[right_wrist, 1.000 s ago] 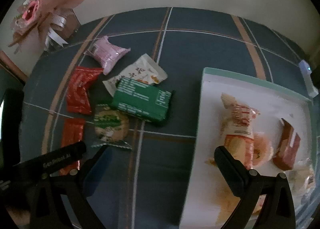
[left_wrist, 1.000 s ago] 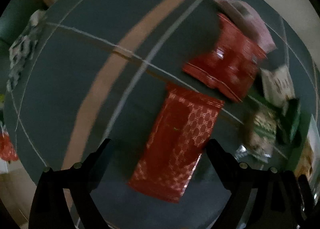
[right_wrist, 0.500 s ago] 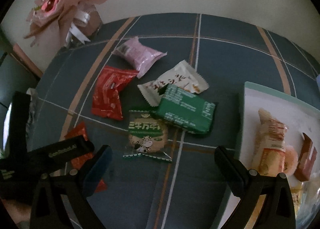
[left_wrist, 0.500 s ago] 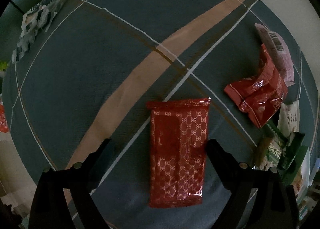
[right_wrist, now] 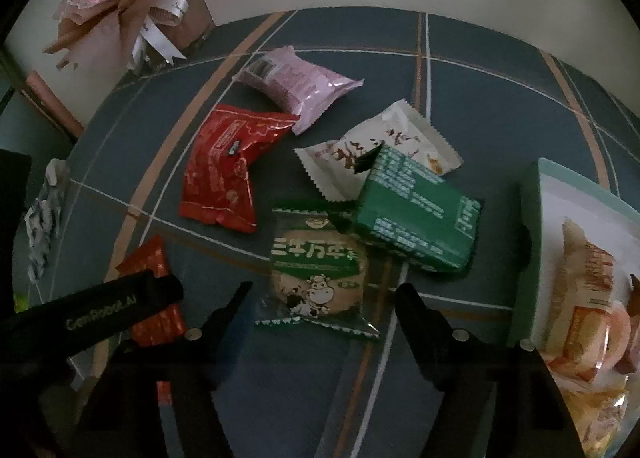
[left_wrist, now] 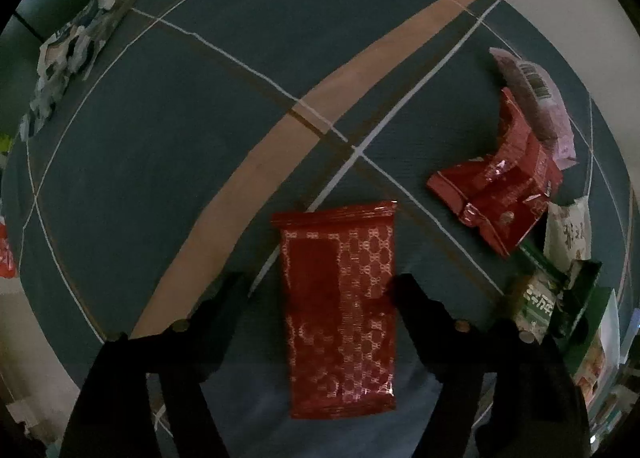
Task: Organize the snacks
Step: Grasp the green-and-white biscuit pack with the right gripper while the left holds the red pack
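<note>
The left tongs (left_wrist: 320, 290) stand wide open around a red patterned snack packet (left_wrist: 340, 310) lying flat on the plaid table (left_wrist: 160, 138), the right finger just at its edge. The right tongs (right_wrist: 324, 298) gape wide over a green-and-clear cookie packet (right_wrist: 316, 274), with a green box (right_wrist: 416, 214) beyond and a white tray (right_wrist: 536, 218) of snacks right.

Patterned packet (left_wrist: 339, 310) between left tool (left_wrist: 318, 290) fingers, other snacks (left_wrist: 496, 194) to its right.
</note>
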`<act>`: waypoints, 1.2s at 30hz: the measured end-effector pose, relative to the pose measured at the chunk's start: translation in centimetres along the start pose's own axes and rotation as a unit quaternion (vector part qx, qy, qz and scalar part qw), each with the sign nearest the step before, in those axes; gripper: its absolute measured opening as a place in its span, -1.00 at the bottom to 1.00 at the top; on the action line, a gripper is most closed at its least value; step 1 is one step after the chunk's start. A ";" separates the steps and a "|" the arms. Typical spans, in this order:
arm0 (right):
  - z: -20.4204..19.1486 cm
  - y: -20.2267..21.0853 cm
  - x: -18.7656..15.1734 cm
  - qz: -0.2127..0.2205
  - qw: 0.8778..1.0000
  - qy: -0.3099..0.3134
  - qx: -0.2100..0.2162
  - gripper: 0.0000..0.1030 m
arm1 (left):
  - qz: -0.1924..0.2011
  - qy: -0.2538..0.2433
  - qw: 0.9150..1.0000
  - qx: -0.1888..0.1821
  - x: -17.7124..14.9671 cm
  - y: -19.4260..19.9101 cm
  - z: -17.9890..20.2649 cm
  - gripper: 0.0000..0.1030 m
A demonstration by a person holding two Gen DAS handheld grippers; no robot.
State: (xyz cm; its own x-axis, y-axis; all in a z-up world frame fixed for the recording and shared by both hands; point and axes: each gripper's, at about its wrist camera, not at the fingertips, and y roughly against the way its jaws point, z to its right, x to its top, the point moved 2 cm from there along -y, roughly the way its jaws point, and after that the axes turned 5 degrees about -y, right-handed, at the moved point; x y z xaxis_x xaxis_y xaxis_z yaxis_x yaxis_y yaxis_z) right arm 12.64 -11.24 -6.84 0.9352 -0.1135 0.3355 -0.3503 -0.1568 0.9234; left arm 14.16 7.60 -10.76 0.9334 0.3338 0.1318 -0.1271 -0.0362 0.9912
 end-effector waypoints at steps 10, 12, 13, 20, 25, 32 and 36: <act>-1.0 -1.0 0.0 0.011 1.000 0.009 -0.008 0.17 | 0.010 -0.018 1.000 -0.003 -0.1 0.5 1.5 0.11; -0.8 -1.0 0.0 0.013 1.000 0.003 -0.003 0.16 | 0.011 -0.016 1.000 -0.004 -0.2 0.5 1.6 0.08; -0.6 -0.9 -0.1 0.013 1.000 0.002 0.000 0.16 | 0.011 -0.016 1.000 -0.004 -0.2 0.6 1.7 0.05; -0.1 -0.7 -0.2 0.014 1.000 -0.002 0.003 0.14 | 0.014 -0.021 1.000 -0.016 -0.3 1.6 2.2 -0.10; 0.1 -0.5 -0.2 0.009 1.000 -0.008 0.006 0.13 | 0.021 -0.031 0.999 -0.025 -0.5 2.7 3.0 -0.10; 0.4 0.2 0.0 0.006 1.000 -0.019 0.019 0.11 | 0.041 -0.034 0.998 -0.028 -0.7 4.6 3.8 -0.11; 0.7 1.3 0.4 0.014 0.999 -0.026 0.031 0.10 | 0.055 -0.028 0.998 -0.029 -0.6 6.2 4.0 -0.11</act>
State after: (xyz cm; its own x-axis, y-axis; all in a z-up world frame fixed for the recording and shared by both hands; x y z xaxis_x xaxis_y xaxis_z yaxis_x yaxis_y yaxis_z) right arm 12.55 -12.18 -5.64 0.9213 -0.1702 0.3496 -0.3808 -0.2133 0.8997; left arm 14.14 3.40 -4.69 0.9300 0.2767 0.2421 -0.2476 -0.0154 0.9687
